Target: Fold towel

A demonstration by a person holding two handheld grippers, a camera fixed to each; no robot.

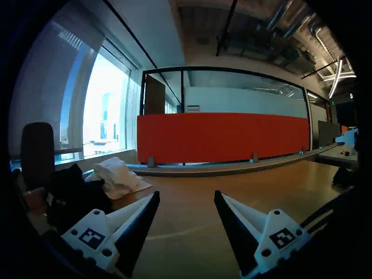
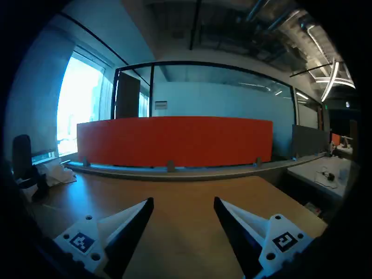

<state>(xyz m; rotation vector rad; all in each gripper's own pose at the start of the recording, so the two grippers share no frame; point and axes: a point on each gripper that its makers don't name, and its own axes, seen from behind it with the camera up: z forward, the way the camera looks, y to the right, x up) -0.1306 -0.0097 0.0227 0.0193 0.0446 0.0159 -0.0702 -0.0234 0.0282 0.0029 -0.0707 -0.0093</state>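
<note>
Up-left of the left claw (image 1: 186,193) and right claw (image 2: 183,199), both agape, lies the towel (image 1: 116,176).

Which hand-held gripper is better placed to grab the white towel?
Probably left: the towel looks near the open left hand-held gripper, but small and distant from the right hand-held gripper.
</note>
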